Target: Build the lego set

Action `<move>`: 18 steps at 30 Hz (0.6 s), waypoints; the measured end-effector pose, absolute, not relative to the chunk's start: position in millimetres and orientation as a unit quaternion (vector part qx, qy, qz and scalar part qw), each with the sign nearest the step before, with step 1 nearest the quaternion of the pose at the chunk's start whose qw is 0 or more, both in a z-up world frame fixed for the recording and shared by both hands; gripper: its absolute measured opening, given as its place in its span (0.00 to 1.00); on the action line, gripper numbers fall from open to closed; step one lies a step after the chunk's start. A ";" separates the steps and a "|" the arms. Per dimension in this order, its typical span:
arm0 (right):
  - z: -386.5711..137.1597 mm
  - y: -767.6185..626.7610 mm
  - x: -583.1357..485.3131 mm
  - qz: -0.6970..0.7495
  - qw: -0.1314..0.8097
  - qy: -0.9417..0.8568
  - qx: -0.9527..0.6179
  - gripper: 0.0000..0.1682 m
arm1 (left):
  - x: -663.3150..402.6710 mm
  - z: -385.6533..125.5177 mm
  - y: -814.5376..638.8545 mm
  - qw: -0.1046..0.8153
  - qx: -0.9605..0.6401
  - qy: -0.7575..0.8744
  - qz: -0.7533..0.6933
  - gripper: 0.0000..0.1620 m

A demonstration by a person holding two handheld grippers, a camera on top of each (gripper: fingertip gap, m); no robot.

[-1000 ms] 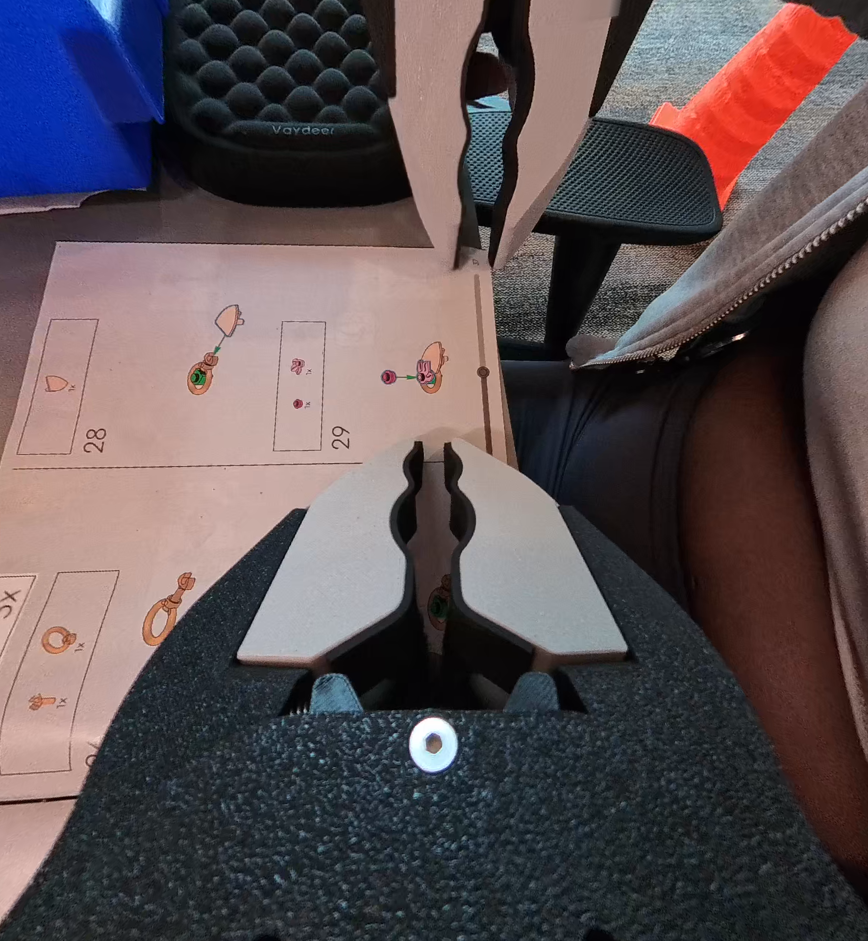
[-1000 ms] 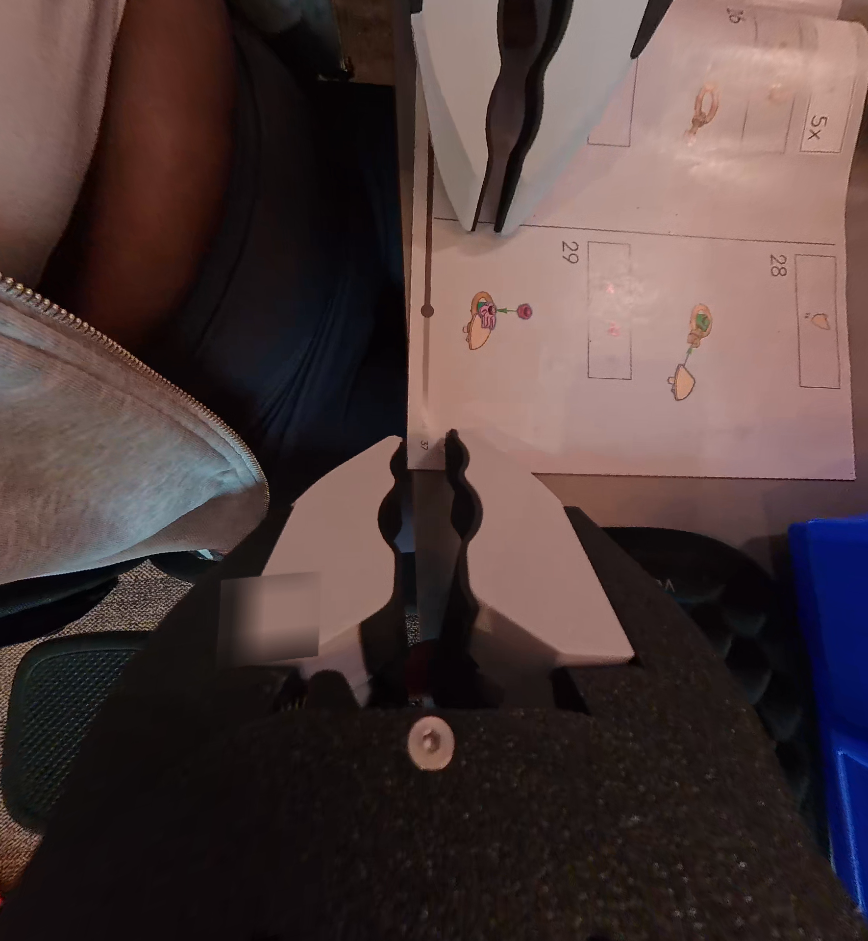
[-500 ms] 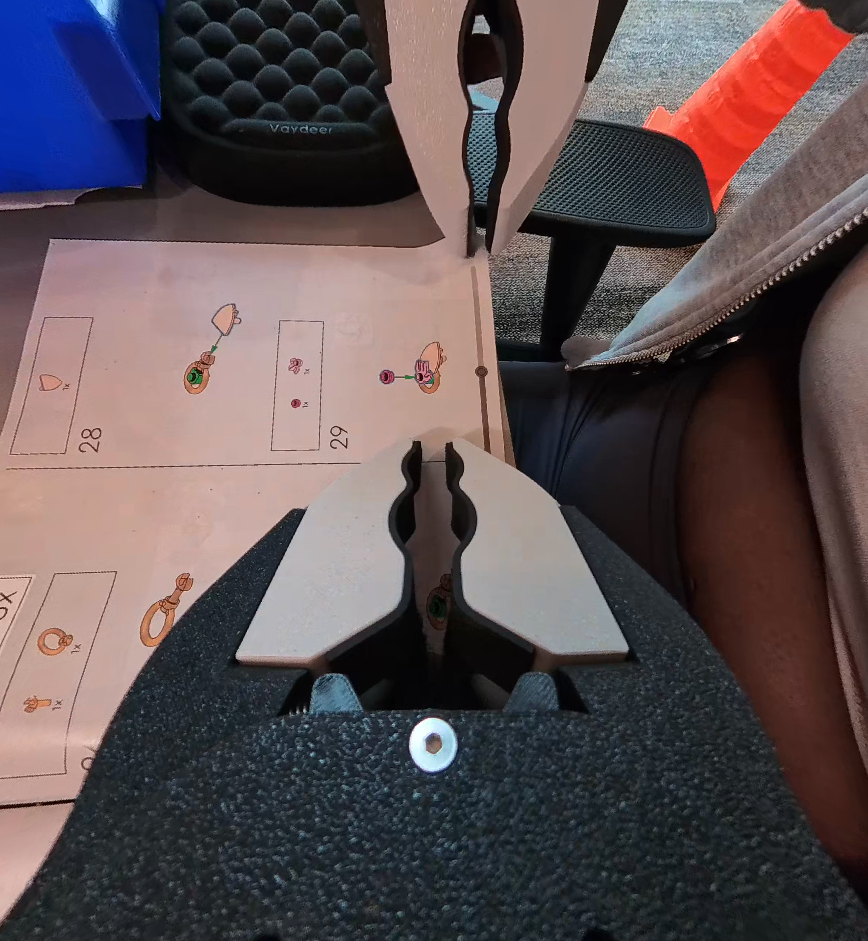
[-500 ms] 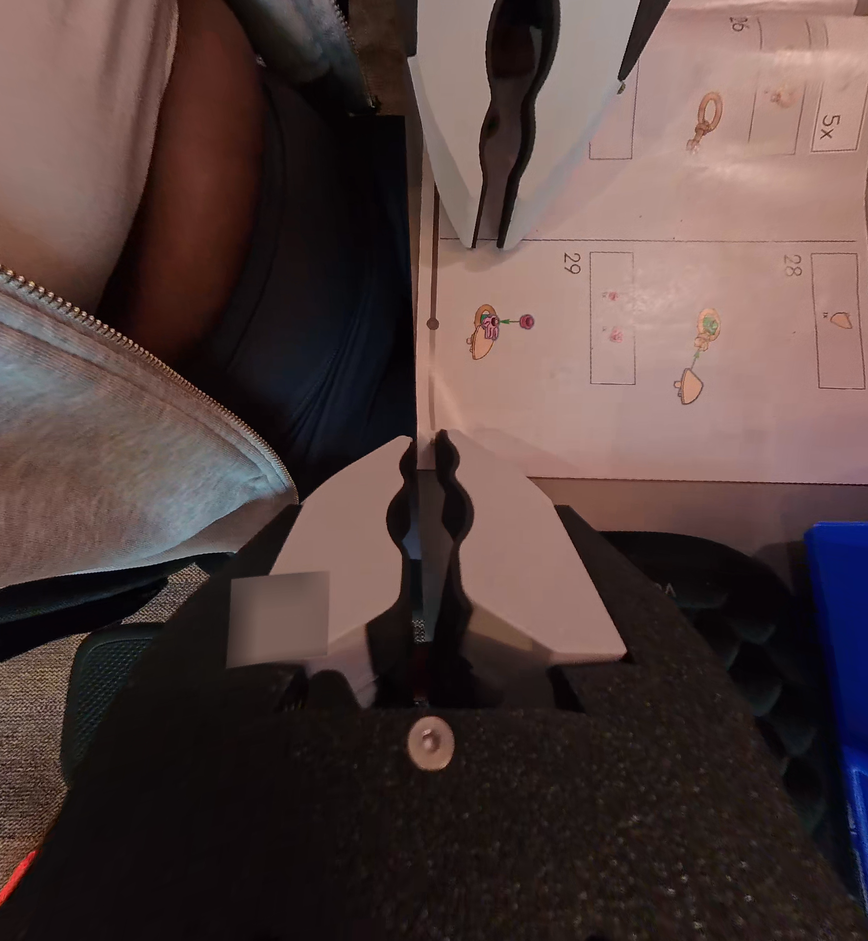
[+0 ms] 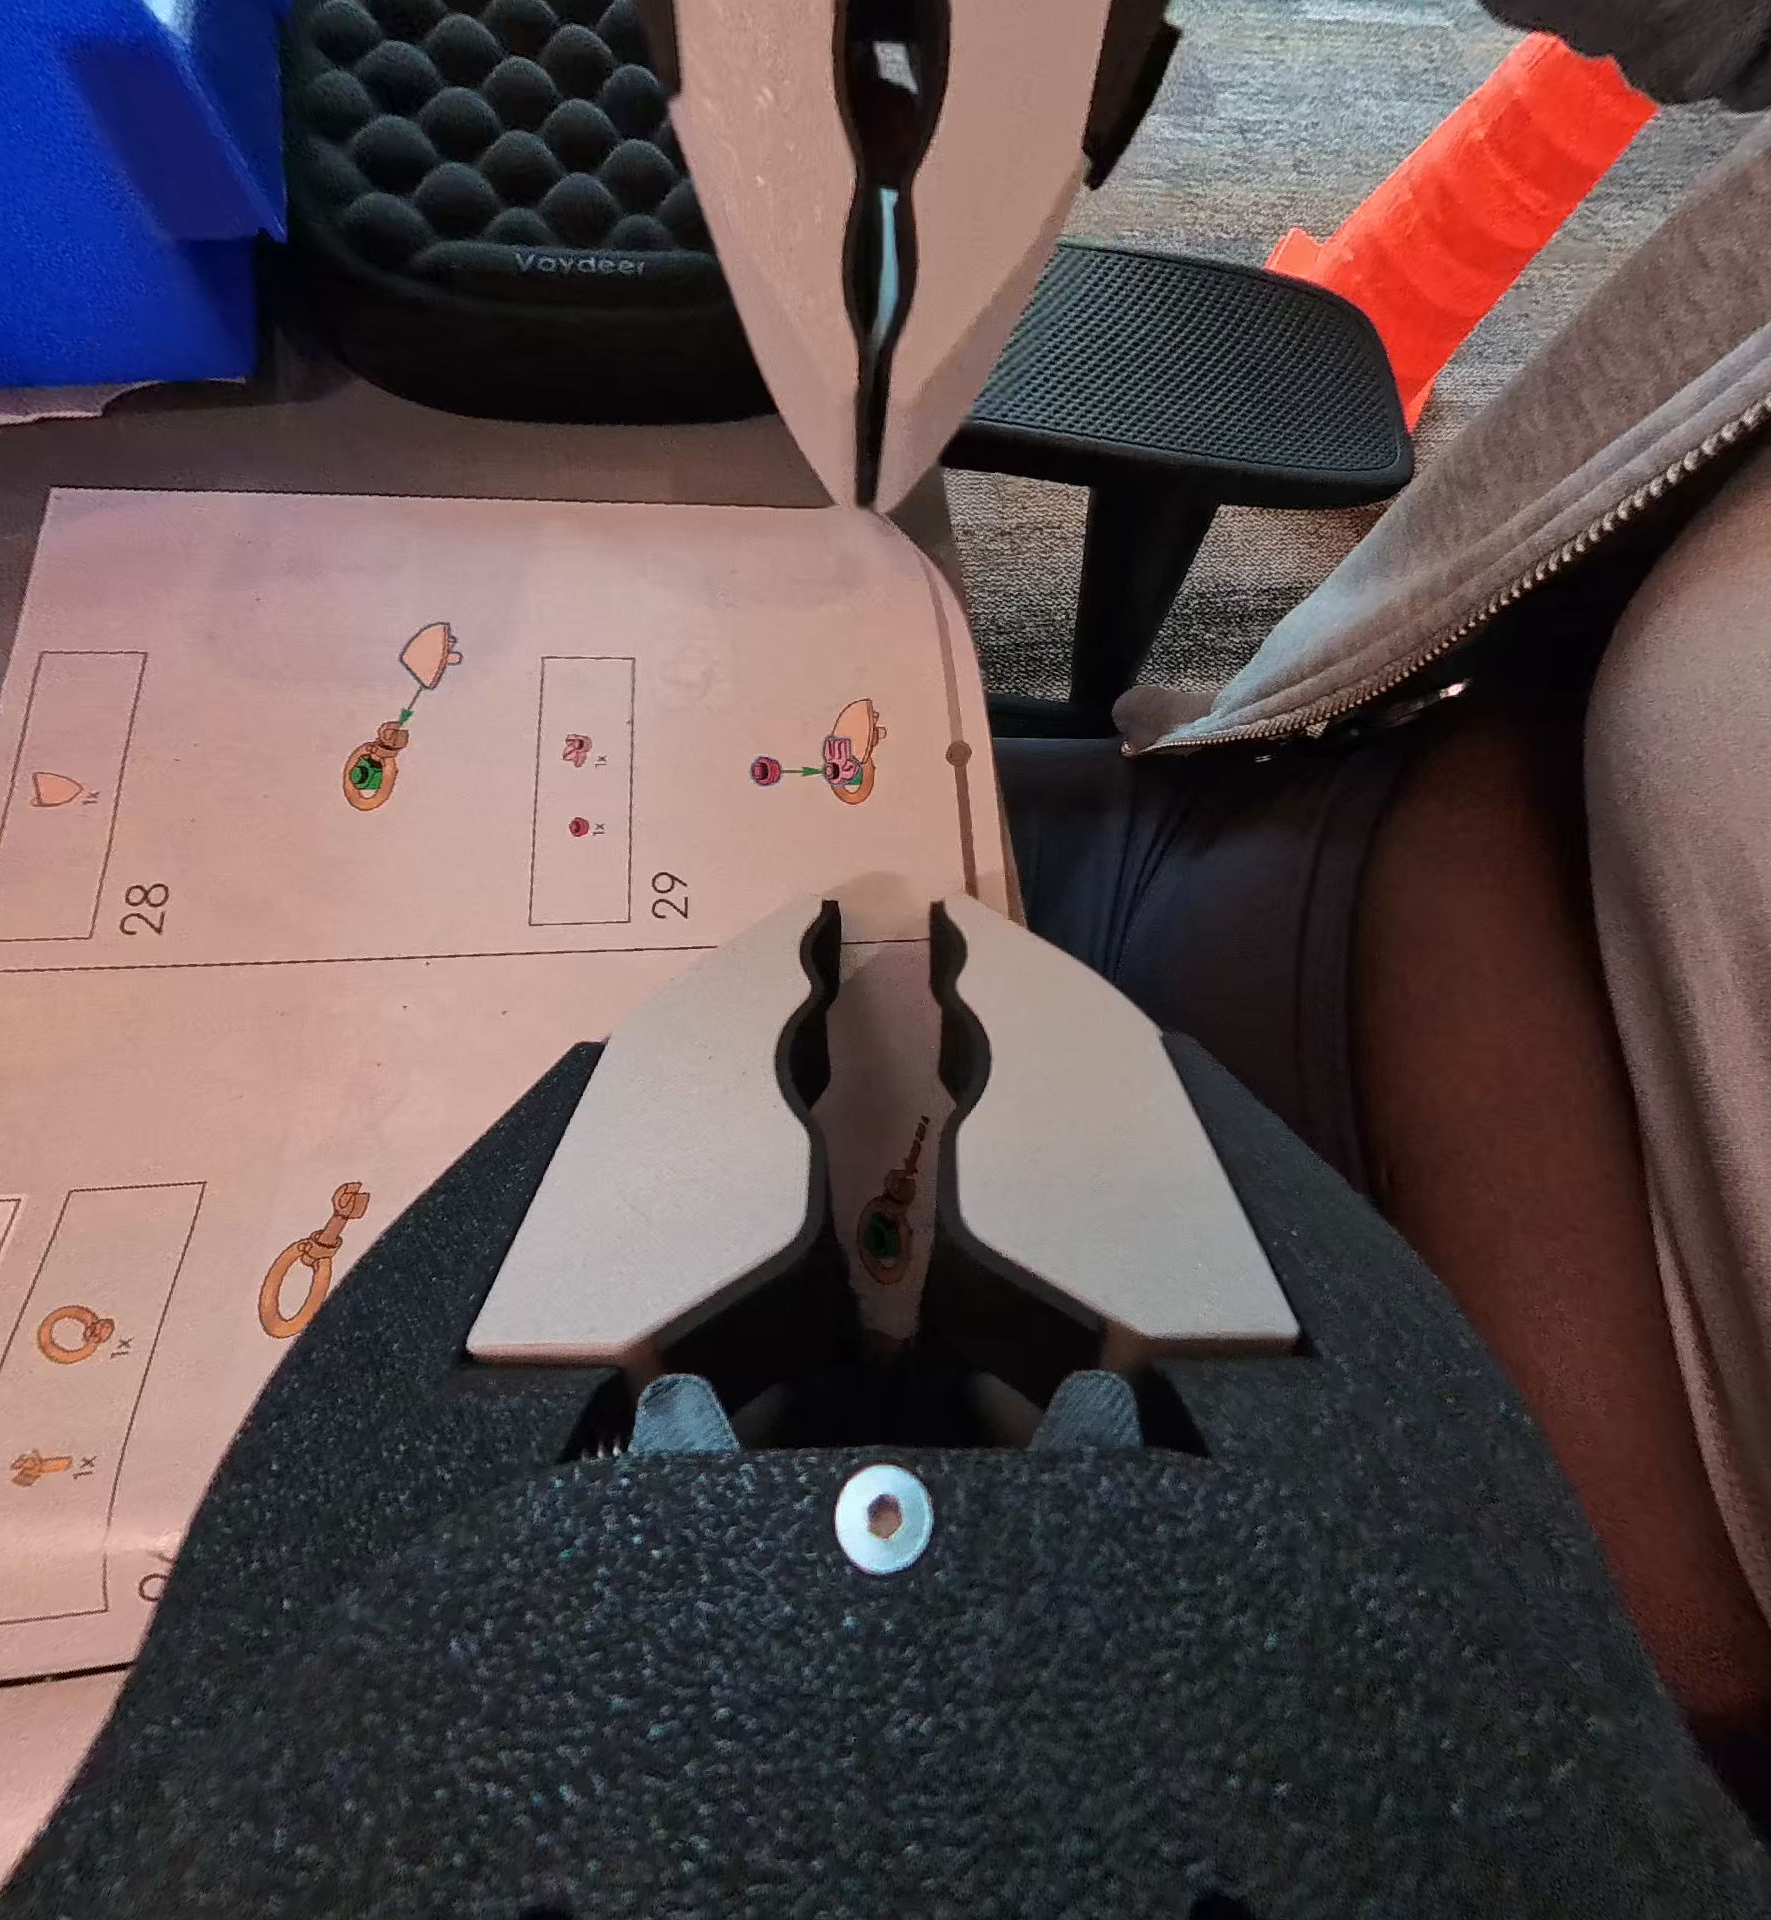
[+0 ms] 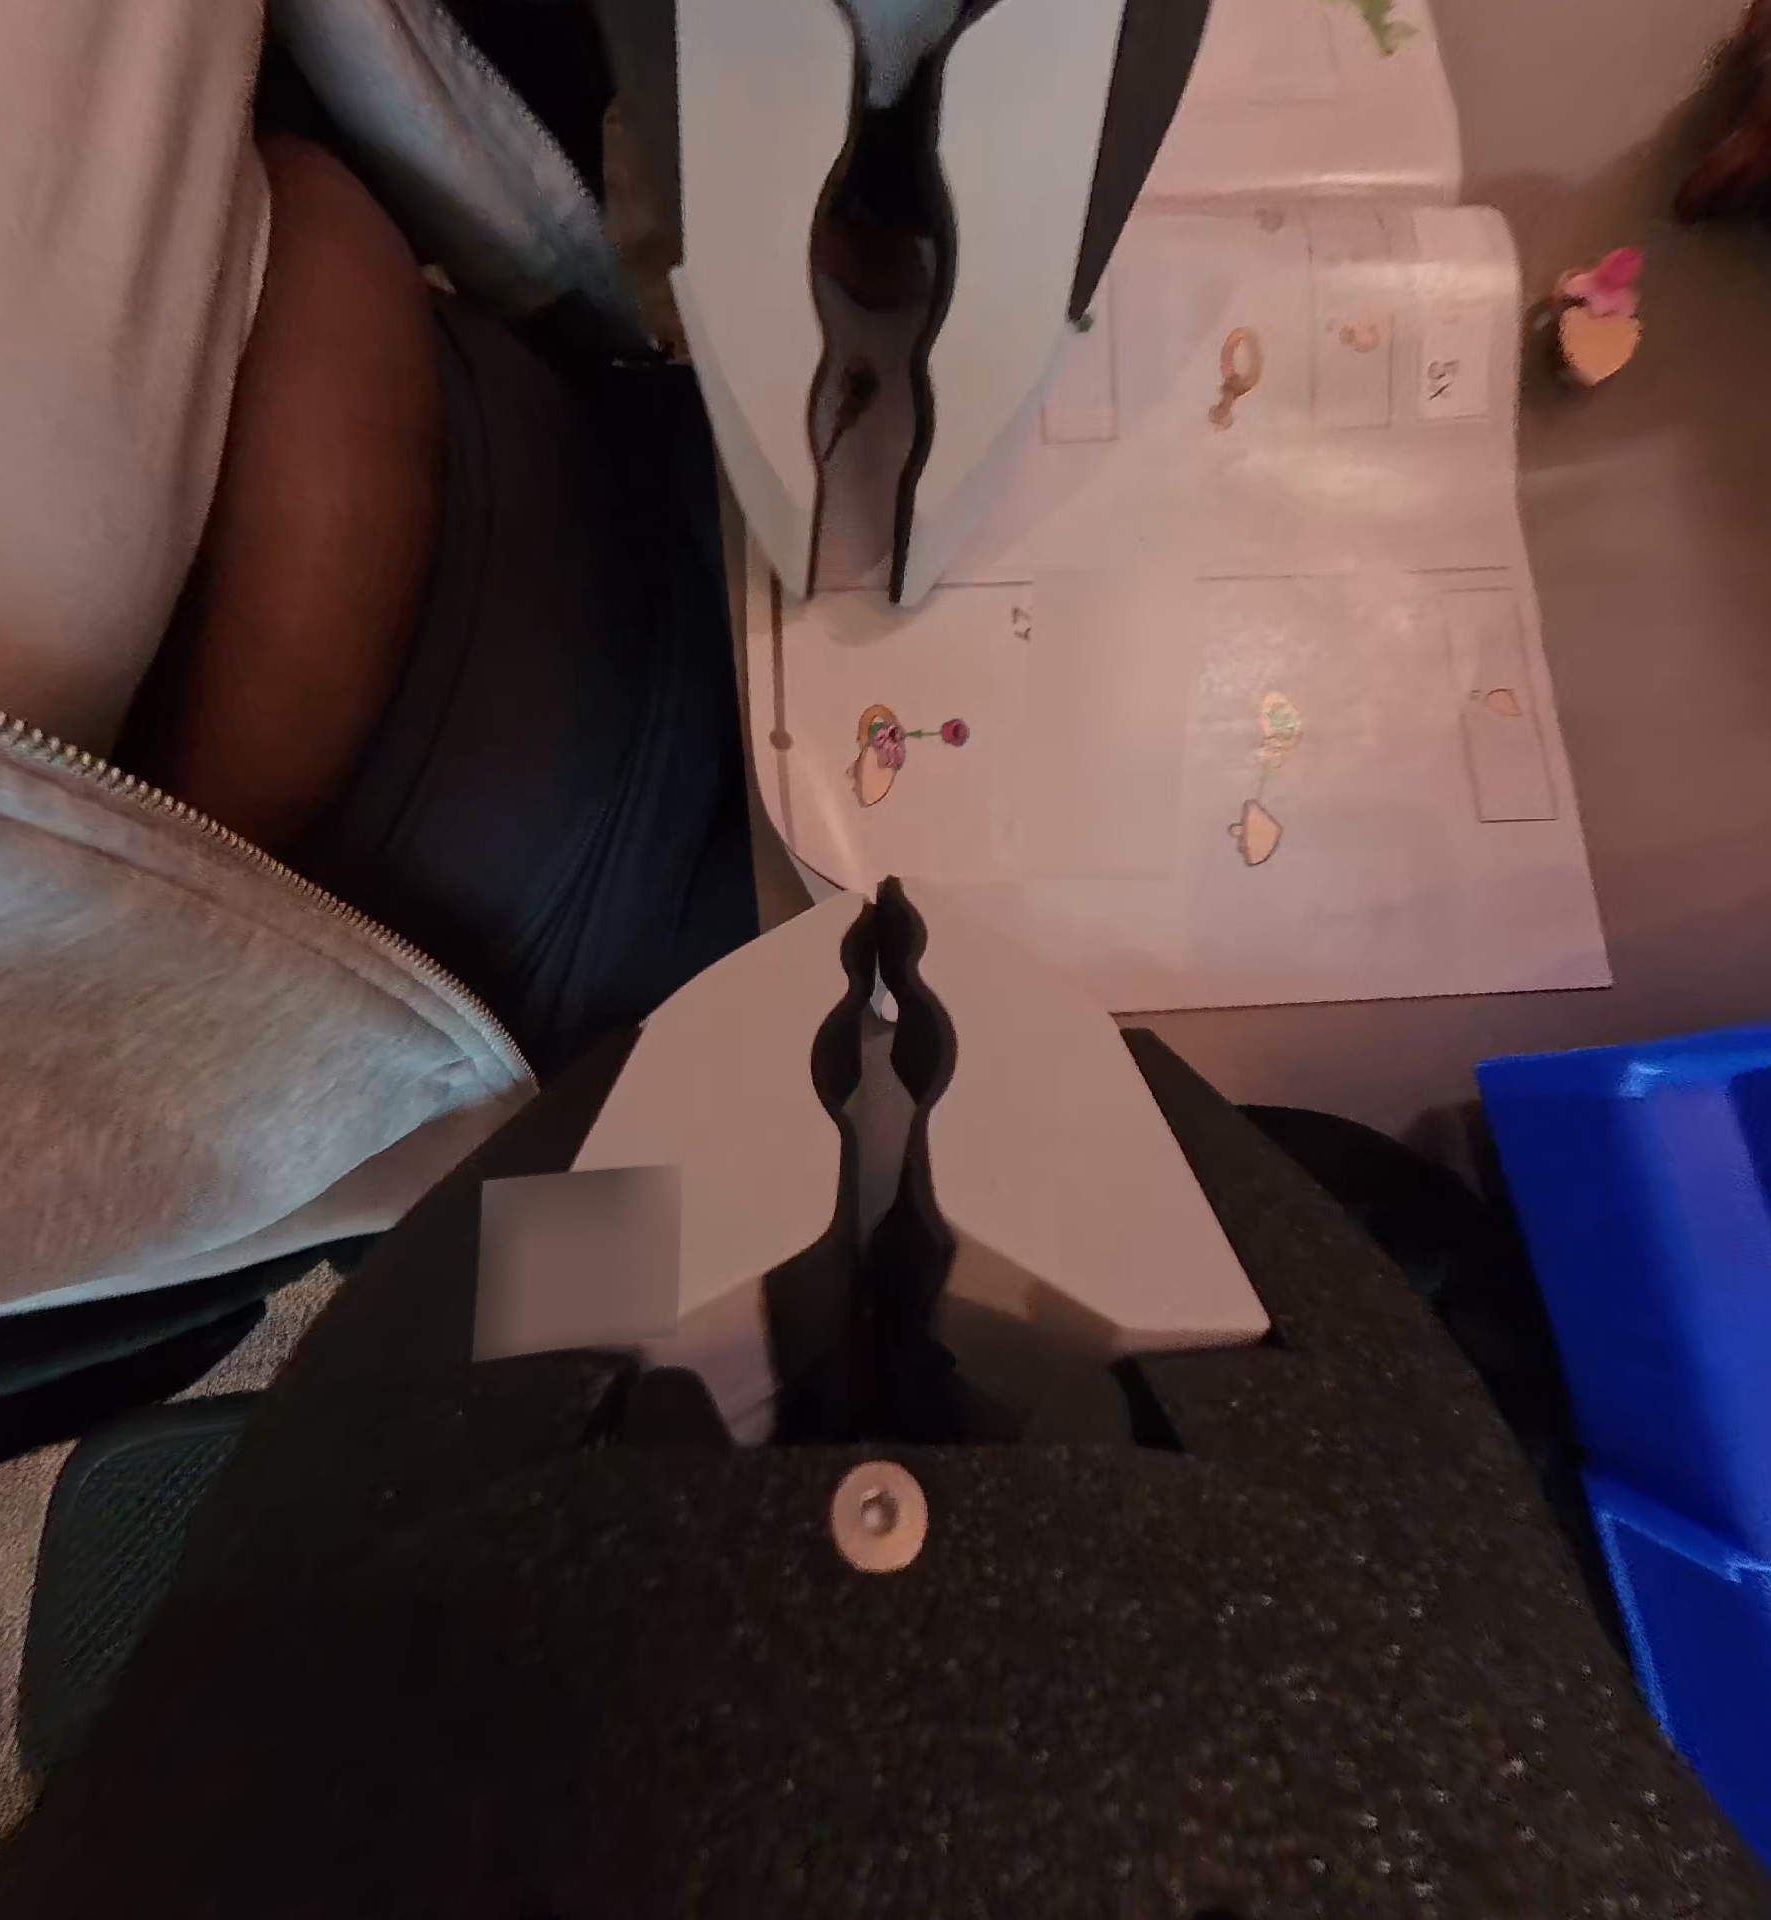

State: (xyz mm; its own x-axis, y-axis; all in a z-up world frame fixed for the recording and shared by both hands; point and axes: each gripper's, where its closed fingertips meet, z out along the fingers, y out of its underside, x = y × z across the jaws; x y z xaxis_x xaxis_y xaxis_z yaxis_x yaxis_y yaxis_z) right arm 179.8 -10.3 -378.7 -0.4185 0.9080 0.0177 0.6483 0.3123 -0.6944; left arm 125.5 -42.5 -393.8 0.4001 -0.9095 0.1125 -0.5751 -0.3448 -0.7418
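While the instruction booklet (image 5: 361, 1039) lies open on the surface (image 6: 1691, 644), the right gripper (image 6: 879, 896) has its fingers pressed together on the page's near corner, which curls up between them. The left gripper (image 5: 884, 914) faces it with fingers slightly apart over the same page edge. Only the right wrist view shows a small built lego piece (image 6: 1596, 324), pink and tan, on the surface just past the booklet's far end. Only the left wrist view shows the orange cone (image 5: 1463, 208) and the black cushion (image 5: 507, 156); a blue bin (image 5: 81, 187) appears in both.
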 end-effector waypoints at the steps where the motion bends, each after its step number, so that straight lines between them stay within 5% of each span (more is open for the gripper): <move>1: -375.6 -8.3 177.5 0.315 0.217 -0.777 -0.500 0.00 | 125.7 -393.7 -43.4 0.314 -0.773 0.482 -0.266 0.10; 12: -358.5 -9.3 165.4 0.371 0.238 -0.736 -0.514 0.00 | 156.1 -341.7 -25.5 0.412 -0.731 0.436 -0.326 0.18; 18: -357.6 -2.5 165.9 0.371 0.246 -0.727 -0.523 0.00 | 167.9 -385.2 -14.0 0.322 -0.768 0.463 -0.304 0.19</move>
State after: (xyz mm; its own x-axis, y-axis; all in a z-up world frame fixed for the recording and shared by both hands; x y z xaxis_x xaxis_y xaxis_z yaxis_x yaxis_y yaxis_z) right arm 165.9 -2.5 -357.6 -0.3312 0.9431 -0.0302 0.5782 0.1775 -0.7963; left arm 167.9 -14.0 -385.2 0.3866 -0.9066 0.1690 -0.5157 -0.3644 -0.7754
